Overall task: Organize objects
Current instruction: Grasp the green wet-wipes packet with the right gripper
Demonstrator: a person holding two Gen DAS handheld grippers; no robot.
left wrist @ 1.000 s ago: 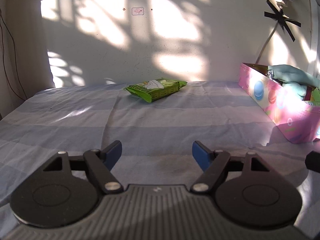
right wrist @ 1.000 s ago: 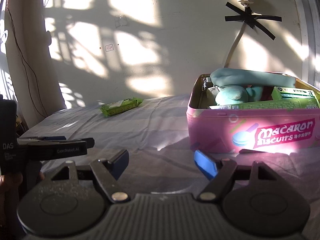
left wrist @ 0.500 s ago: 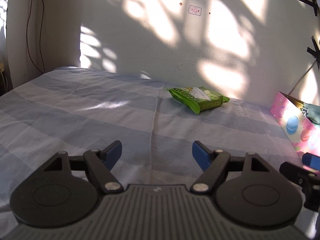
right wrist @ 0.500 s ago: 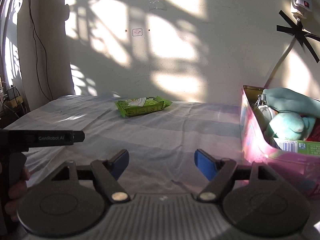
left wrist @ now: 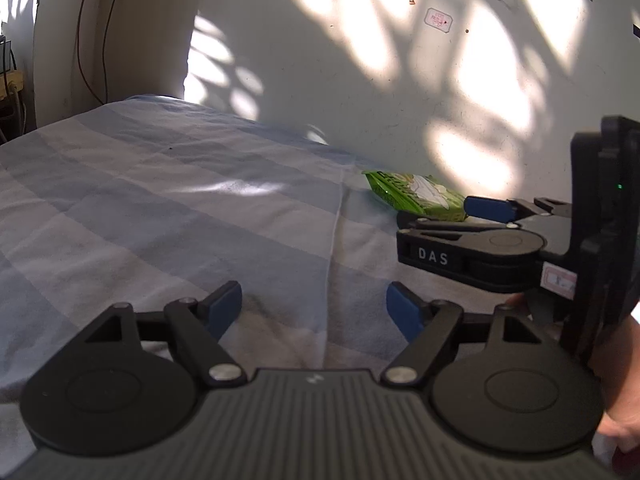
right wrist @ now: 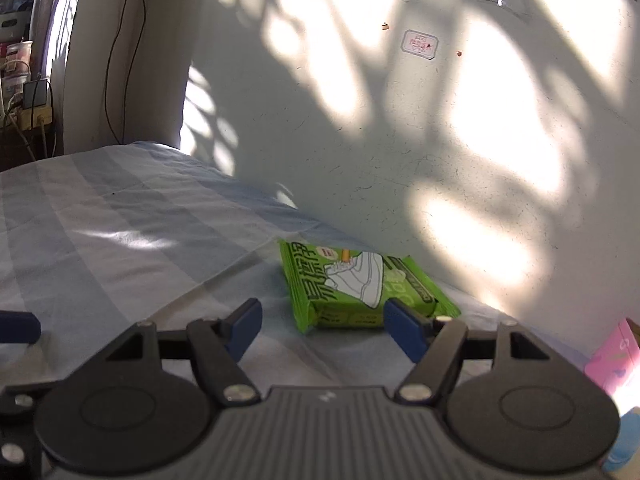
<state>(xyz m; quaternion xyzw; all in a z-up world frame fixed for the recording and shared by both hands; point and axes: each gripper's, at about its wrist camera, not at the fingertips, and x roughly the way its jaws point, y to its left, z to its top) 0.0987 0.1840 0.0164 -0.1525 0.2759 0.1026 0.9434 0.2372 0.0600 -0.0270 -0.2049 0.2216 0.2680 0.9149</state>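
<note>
A green snack packet (right wrist: pixel 360 288) lies flat on the striped sheet close to the wall, also visible in the left wrist view (left wrist: pixel 416 196). My right gripper (right wrist: pixel 324 326) is right at its near edge. The jaws are closing, the pads do not press on the packet, and the right fingertip (right wrist: pixel 404 330) overlaps its near corner. From the left wrist view, the right gripper's blue pad (left wrist: pixel 488 208) sits at the packet's near end. My left gripper (left wrist: pixel 314 306) hangs over bare sheet, short and left of the packet. Its jaws are opening and nothing is between them.
The blue and grey striped sheet (left wrist: pixel 160 200) covers the bed up to the sunlit wall. A corner of the pink biscuit tin (right wrist: pixel 612 360) shows at the far right. Cables and a power strip (right wrist: pixel 36 116) hang beyond the left edge. A hand (left wrist: pixel 624 380) holds the right tool.
Both views have swung left. The right gripper has travelled from the pink tin up to the green packet and now shows in the left view. The tin has slid out of the left view.
</note>
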